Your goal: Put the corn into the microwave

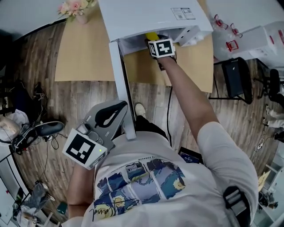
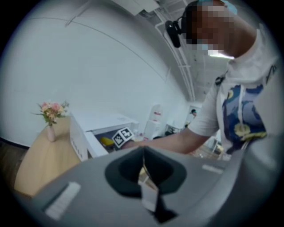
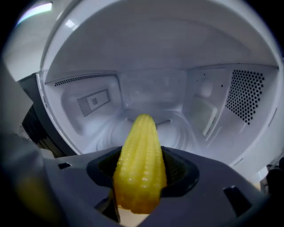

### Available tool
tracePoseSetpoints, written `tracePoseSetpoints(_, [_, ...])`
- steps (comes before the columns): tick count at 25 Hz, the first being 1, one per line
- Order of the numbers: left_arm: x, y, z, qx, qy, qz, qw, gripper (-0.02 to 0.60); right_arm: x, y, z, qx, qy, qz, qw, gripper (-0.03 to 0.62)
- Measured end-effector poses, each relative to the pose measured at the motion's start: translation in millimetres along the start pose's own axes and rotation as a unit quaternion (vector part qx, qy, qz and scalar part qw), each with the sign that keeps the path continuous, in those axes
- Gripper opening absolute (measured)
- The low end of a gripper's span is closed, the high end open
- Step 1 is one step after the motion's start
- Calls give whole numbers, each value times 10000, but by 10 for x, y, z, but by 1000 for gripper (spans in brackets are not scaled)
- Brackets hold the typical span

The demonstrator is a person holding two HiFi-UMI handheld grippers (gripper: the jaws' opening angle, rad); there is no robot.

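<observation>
A yellow corn cob (image 3: 141, 166) is held in my right gripper (image 3: 141, 186), which is shut on it, tip pointing into the white microwave (image 3: 151, 88). In the head view the right gripper (image 1: 156, 43) reaches into the microwave's (image 1: 146, 17) open front, and a bit of the corn (image 1: 152, 36) shows at its mouth. The microwave door (image 1: 120, 84) hangs open towards me. My left gripper (image 1: 106, 119) is held low by my chest, shut and empty; in its own view the left gripper (image 2: 144, 170) has its jaws together, with the microwave (image 2: 95, 133) and corn (image 2: 106, 142) far off.
The microwave stands on a light wooden table (image 1: 84, 48) with a vase of pink flowers (image 1: 76, 9) at its far left. A black chair (image 1: 237, 80) stands to the right. Cables and clutter (image 1: 26, 133) lie on the wooden floor at left.
</observation>
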State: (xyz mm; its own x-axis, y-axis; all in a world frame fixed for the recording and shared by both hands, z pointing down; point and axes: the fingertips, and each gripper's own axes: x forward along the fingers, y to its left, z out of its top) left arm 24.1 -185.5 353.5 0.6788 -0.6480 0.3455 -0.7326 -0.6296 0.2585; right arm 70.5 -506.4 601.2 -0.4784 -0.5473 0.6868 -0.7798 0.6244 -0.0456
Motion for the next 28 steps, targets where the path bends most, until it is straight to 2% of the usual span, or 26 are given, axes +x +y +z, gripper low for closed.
tracePoseSetpoints(5, [-90, 85, -44, -98, -7, 285, 9995, 12, 221, -14, 161, 0, -87, -164, 9998, 245])
tracePoseSetpoints(14, [-185, 150, -101, -251, -13, 526, 9983, 12, 424, 21, 233, -228, -44, -369, 9990, 245])
tracePoseSetpoints(28, [-190, 189, -138, -335, 30, 500, 9982, 12, 443, 7, 216, -72, -260, -230, 9994, 246])
